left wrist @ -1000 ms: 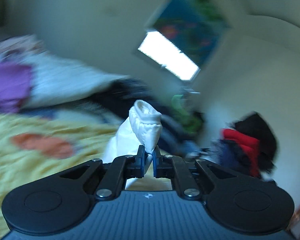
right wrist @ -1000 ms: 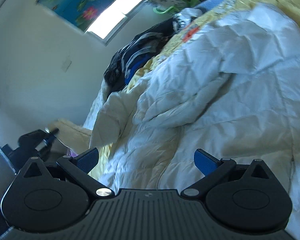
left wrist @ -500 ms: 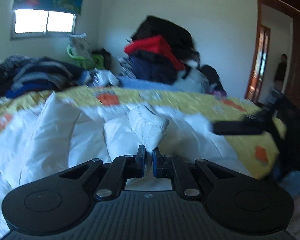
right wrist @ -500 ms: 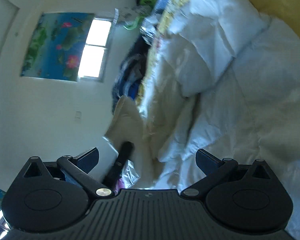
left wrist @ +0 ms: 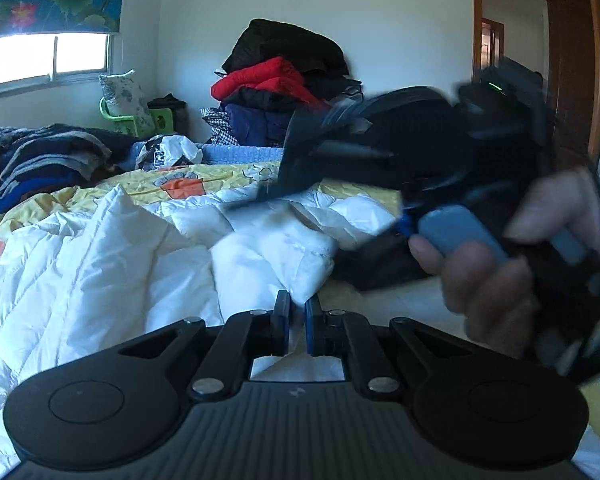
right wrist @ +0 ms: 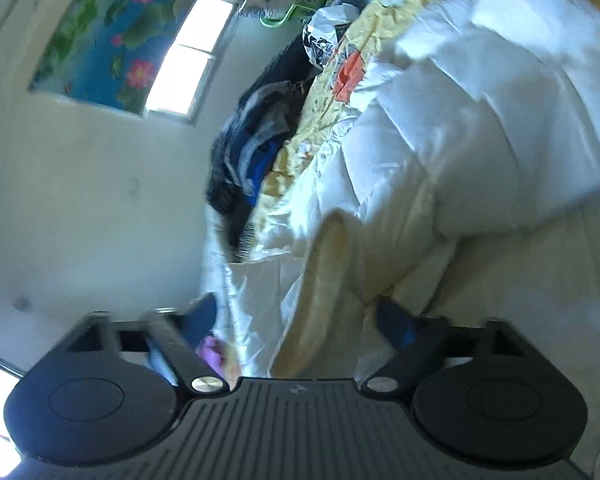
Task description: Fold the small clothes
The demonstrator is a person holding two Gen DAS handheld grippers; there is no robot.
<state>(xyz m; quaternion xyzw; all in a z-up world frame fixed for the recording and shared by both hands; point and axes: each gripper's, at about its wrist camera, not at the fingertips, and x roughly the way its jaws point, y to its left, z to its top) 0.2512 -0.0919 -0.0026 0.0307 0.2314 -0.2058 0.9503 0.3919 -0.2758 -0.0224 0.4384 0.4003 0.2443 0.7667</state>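
Jaws of the left gripper (left wrist: 296,322) clenched on a puffy fold of the white quilted jacket (left wrist: 100,264), blue pads nearly touching with only a sliver of fabric between. Jaws of the right gripper (right wrist: 300,320) spread wide, gripping nothing, hanging over the jacket's edge.

Jacket sprawled across the bed (left wrist: 220,178), on the yellow bedspread with orange flower prints; long axis roughly left to right in the left wrist view, with a stiff peak (left wrist: 118,196) of cloth pointing up and the pinched fold rising toward the camera. Which end is collar or hem: cannot tell, too crumpled.

No readable writing anywhere; a black mark on the white plastic bag (left wrist: 168,152) behind the bed too small to make out.

Right gripper, seen from the left wrist camera (left wrist: 380,152), a dark motion-blurred mass crossing above the jacket, held by the right hand (left wrist: 500,264), also blurred and cut off at the frame edge. Right wrist view tilted sideways and smeared; left finger (right wrist: 198,316) blurred, something purple (right wrist: 212,350) just behind it unidentifiable. Pile of dark and red clothes (left wrist: 284,80) stacked against the far wall, another dark heap (left wrist: 40,160) at the left.
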